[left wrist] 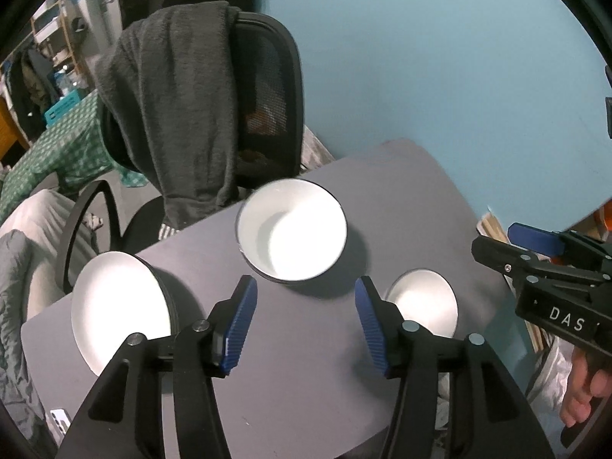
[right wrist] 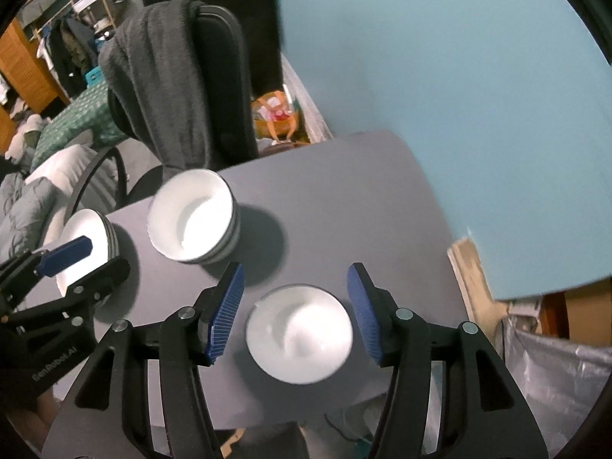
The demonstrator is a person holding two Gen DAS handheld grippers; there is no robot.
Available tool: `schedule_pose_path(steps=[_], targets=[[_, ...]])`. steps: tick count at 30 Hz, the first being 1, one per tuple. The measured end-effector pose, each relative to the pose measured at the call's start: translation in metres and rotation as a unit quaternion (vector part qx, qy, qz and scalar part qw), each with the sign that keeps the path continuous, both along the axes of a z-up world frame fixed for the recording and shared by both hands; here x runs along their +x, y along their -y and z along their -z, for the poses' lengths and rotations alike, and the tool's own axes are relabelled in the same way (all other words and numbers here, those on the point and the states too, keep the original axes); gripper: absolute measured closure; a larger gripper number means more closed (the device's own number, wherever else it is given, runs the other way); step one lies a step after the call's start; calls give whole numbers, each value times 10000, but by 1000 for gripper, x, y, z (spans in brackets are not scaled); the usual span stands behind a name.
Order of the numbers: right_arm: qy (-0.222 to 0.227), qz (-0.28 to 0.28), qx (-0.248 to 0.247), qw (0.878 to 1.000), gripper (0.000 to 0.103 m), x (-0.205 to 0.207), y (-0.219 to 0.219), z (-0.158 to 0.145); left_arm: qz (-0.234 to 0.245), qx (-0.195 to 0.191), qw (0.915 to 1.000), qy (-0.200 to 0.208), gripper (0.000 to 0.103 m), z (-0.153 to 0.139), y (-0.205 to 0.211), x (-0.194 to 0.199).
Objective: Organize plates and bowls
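Three white bowls with dark outsides stand on a small grey table [left wrist: 401, 206]. The large middle bowl [left wrist: 292, 229] [right wrist: 193, 218] is just ahead of my open, empty left gripper [left wrist: 306, 306]. A left bowl [left wrist: 122, 306] [right wrist: 82, 244] sits near the table's left edge. A small bowl [left wrist: 424, 302] [right wrist: 299, 338] sits at the right. My right gripper [right wrist: 295, 302] is open above the small bowl, jaws to either side of it, not touching. It also shows at the right of the left wrist view [left wrist: 535, 244].
A black office chair [left wrist: 267, 95] draped with a grey blanket [left wrist: 172, 107] stands right behind the table. A teal wall [left wrist: 440, 57] runs along the right. A bed with green checked cover [left wrist: 57, 153] lies left. A silver bag [right wrist: 554, 375] sits right of the table.
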State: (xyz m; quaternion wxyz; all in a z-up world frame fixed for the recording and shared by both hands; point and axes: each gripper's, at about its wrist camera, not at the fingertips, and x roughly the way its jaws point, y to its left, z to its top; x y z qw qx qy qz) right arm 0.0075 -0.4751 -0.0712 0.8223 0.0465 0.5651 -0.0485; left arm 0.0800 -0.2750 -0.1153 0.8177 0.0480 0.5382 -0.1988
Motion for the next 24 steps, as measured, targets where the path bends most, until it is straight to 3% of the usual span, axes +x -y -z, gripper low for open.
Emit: schedule_pose_path(steps=[14, 24], targets=[[-217, 584, 43, 9981, 46, -50, 37, 19, 673, 138, 9974, -212, 49, 16, 34, -24], [-442, 920, 425, 9939, 46, -68, 67, 53, 1006, 325, 9920, -695, 48, 54, 69, -27]])
